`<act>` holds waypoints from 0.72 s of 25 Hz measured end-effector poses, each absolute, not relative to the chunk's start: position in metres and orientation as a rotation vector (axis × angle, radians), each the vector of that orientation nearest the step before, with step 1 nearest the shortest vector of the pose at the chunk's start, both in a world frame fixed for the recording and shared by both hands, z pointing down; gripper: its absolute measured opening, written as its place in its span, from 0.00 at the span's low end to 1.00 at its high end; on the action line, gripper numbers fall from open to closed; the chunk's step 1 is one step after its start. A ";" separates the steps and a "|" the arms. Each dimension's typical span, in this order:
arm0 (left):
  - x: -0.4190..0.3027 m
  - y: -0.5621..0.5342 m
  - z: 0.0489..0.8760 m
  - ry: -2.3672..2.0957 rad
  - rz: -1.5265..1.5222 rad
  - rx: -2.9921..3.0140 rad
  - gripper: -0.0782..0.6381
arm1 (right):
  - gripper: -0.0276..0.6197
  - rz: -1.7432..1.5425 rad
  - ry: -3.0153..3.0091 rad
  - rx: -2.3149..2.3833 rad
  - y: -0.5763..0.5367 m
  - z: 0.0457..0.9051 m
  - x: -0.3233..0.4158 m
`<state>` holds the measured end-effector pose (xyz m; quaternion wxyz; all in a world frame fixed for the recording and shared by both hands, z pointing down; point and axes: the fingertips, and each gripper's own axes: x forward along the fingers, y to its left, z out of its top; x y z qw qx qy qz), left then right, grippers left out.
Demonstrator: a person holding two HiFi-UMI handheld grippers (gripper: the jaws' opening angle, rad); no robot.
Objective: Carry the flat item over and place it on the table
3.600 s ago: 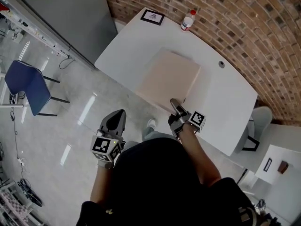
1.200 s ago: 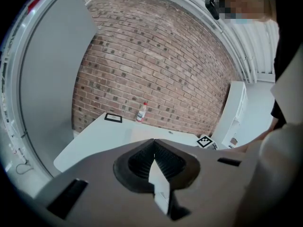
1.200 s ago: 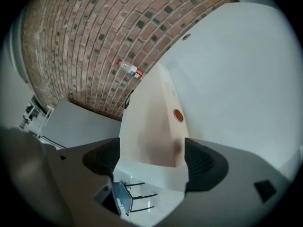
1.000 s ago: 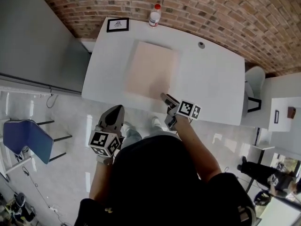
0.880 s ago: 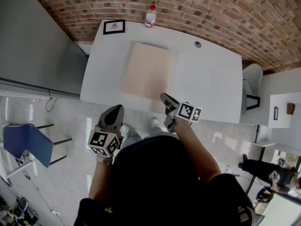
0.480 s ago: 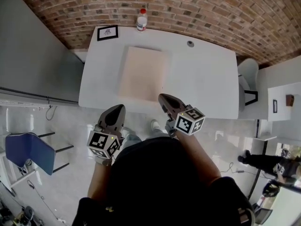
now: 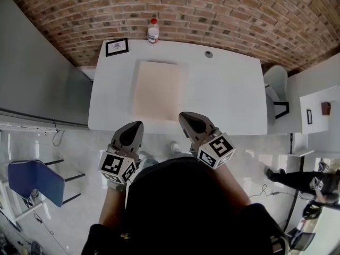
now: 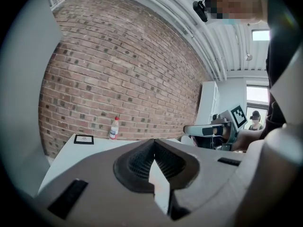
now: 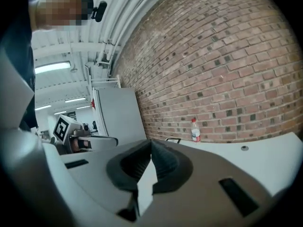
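Brickwork [image 7: 223,7] is seen along the far side of the room, bowed by the lens, and a long white table [image 7: 228,97] is set against it. The flat item [image 7: 158,91], a pale beige board, is laid flat on the left half of the tabletop, with its long sides pointed toward the wall and its near edge close to the table's front edge. A plastic bottle [image 7: 153,31] with a red cap is stood upright at the back edge. A small black-framed picture [image 7: 117,47] is placed near the back left corner. A round cable hole [image 7: 208,54] is cut into the top to the right of the bottle.

A grey panel [image 7: 40,73] is seen to the left of the table, and a blue chair [image 7: 33,178] is stood on the glossy pale floor [image 7: 79,147] nearer the camera. A white chair [image 7: 276,81] is tucked at the table's right end, with a smaller side table [image 7: 319,108] beyond it. A person [image 7: 300,177] is seen at the far right.

The left gripper [image 7: 136,125] is held just short of the table's front edge, with its jaws pressed together on nothing. The right gripper [image 7: 184,116] is held at the front edge, near the board's near right corner. Its jaws are likewise clenched and empty, so the board is gripped by neither.
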<state>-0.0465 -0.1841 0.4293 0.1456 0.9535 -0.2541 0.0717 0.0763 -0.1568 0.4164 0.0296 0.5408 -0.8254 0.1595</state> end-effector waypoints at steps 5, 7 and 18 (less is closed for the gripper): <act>-0.041 -0.183 0.419 -0.724 0.204 2.782 0.11 | 0.06 0.364 -2.519 1.650 -0.151 0.403 0.080; -0.038 -0.183 0.417 -0.722 0.201 2.795 0.11 | 0.06 0.340 -2.512 1.645 -0.150 0.401 0.082; -0.032 -0.182 0.400 -0.715 0.183 2.810 0.11 | 0.06 0.327 -2.497 1.658 -0.148 0.406 0.088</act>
